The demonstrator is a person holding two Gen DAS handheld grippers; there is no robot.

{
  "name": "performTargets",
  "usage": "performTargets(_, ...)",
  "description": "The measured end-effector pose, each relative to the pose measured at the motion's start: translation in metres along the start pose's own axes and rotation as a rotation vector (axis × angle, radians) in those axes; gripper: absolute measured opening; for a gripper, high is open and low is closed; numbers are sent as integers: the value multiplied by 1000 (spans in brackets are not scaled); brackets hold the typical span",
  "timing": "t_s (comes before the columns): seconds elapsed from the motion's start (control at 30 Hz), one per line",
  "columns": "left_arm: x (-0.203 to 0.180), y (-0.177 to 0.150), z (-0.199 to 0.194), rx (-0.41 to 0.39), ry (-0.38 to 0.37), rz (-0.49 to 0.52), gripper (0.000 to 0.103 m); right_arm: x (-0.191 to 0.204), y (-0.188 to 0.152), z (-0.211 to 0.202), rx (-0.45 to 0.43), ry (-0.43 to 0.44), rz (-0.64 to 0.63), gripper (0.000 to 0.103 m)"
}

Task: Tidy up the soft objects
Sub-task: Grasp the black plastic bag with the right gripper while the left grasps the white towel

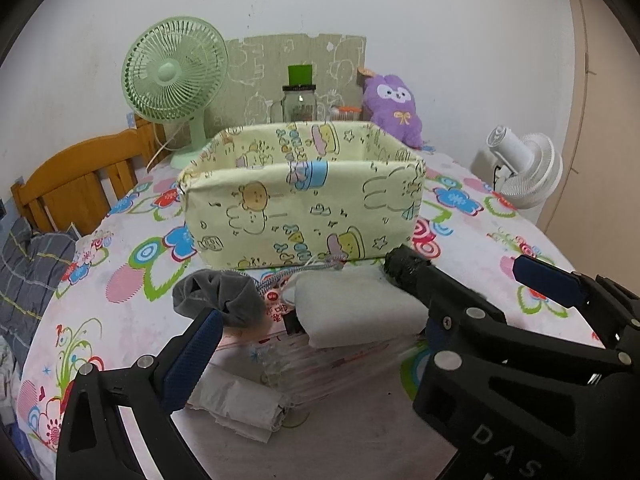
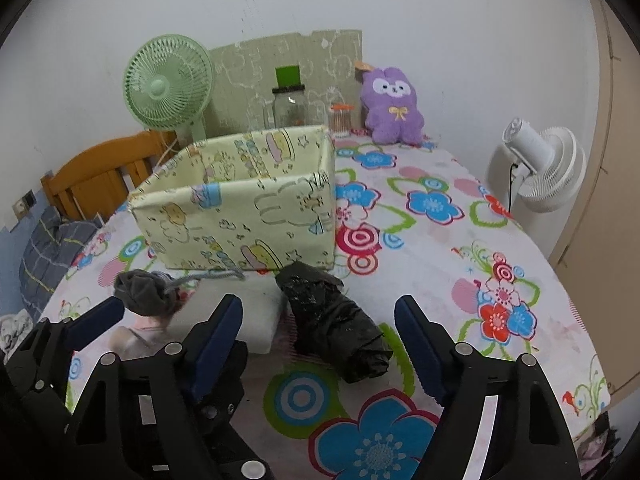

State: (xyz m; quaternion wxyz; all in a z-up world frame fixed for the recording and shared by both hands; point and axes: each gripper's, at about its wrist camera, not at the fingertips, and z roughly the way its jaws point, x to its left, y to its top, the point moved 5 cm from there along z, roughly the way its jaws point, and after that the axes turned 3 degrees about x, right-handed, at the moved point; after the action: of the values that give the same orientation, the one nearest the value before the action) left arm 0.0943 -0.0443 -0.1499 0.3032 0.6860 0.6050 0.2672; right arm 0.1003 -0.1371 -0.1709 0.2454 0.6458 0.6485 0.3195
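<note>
A pale yellow cartoon-print fabric box (image 1: 304,204) (image 2: 240,216) stands open on the flowered table. In front of it lie a white foam block (image 1: 360,304) (image 2: 260,316), a grey drawstring pouch (image 1: 220,296) (image 2: 144,292), a black rolled plastic bag (image 2: 332,320) (image 1: 400,266), a clear plastic packet (image 1: 320,360) and a white rolled cloth (image 1: 240,404). My left gripper (image 1: 320,344) is open over the foam block and packet. My right gripper (image 2: 320,344) is open around the near end of the black bag. The left gripper (image 2: 160,320) also shows in the right wrist view.
A green desk fan (image 1: 176,80) (image 2: 168,84), a glass jar (image 1: 300,104), a small orange-lidded jar (image 2: 342,120) and a purple plush (image 1: 396,108) (image 2: 392,108) stand at the table's back. A white fan (image 2: 540,164) is to the right, a wooden chair (image 1: 80,176) to the left.
</note>
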Motion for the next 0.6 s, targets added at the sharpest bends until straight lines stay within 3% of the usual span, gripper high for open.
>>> performTargets(0.13, -2, -1, 8, 20, -1, 5, 102, -3, 0, 11, 22, 1, 5, 77)
performTargets(0.27, -8, -3, 16, 43, -10, 23, 102, -7, -1, 22, 46, -3, 15, 66)
performTargets(0.6, -12, -7, 36, 102, 18, 30, 101, -13, -7, 50, 117, 16, 11, 66)
